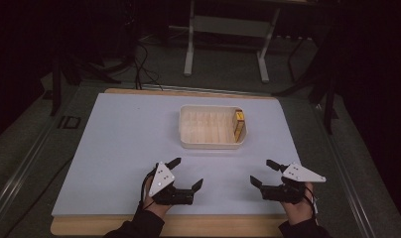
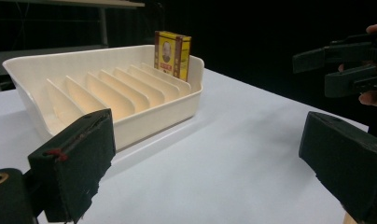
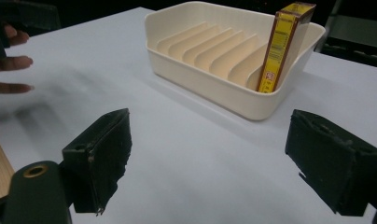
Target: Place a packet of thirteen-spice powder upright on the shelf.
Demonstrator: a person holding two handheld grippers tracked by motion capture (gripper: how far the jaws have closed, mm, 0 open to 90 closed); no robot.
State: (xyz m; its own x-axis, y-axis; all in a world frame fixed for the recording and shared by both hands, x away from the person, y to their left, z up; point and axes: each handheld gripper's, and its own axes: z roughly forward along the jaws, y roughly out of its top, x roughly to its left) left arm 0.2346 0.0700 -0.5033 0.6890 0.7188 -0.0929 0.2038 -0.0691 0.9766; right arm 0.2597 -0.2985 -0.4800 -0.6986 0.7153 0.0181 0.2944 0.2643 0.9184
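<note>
A cream tray [image 1: 208, 145] with several upright dividers sits on the white board, toward its far right. A yellow and red box [image 1: 239, 123] stands on edge in the tray's rightmost slot. My left gripper [image 1: 187, 172] rests low near the front edge, left of centre, open with nothing between its jaws. Level with it to the right, my right gripper [image 1: 261, 172] is also open and holds nothing. In the left gripper view the tray [image 2: 154, 116] and box [image 2: 171, 53] lie ahead of the gripper [image 2: 210, 163]. In the right gripper view the tray [image 3: 210, 88] and box [image 3: 282, 46] lie beyond the gripper [image 3: 214, 158].
The white board [image 1: 129, 144] lies on a wooden table whose edge [image 1: 89, 225] shows at the front. A metal frame [image 1: 226, 44] and cables stand on the dark floor behind. The other gripper [image 2: 345, 65] shows at the right of the left gripper view.
</note>
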